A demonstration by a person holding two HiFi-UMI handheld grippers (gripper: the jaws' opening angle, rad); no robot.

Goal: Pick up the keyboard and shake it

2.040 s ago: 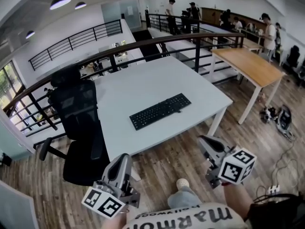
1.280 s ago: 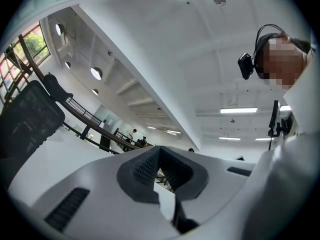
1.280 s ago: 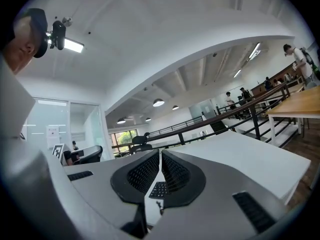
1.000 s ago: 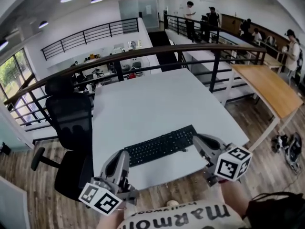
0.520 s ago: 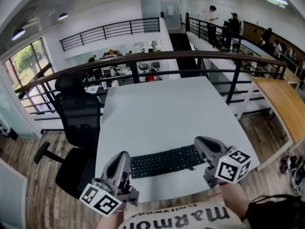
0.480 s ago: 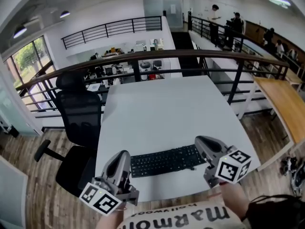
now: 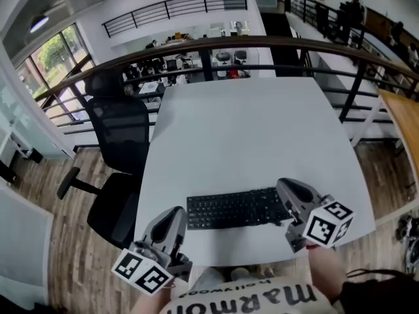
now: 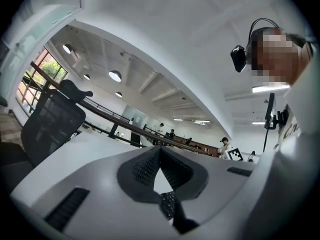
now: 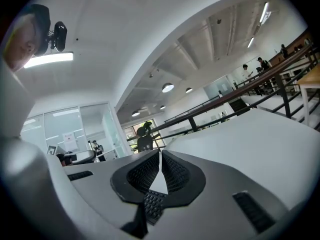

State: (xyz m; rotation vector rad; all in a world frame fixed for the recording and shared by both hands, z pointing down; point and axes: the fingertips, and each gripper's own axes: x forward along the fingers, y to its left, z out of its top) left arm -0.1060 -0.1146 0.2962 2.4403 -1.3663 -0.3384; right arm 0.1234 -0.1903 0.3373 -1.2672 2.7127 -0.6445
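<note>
Head view: the black keyboard (image 7: pixel 237 208) lies on the white table (image 7: pixel 262 123). The left gripper (image 7: pixel 175 214) is just off the keyboard's left end and the right gripper (image 7: pixel 287 190) is at its right end.
Left gripper view: jaws together, empty, keyboard just beyond.
Right gripper view: jaws likewise closed on nothing, keyboard just beyond.

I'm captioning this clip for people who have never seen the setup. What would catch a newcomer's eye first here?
A black keyboard lies alone on a big white table, close to its near edge. The left gripper and right gripper flank it, one toward each end, both shut and empty. A black chair stands at the table's left side.
</note>
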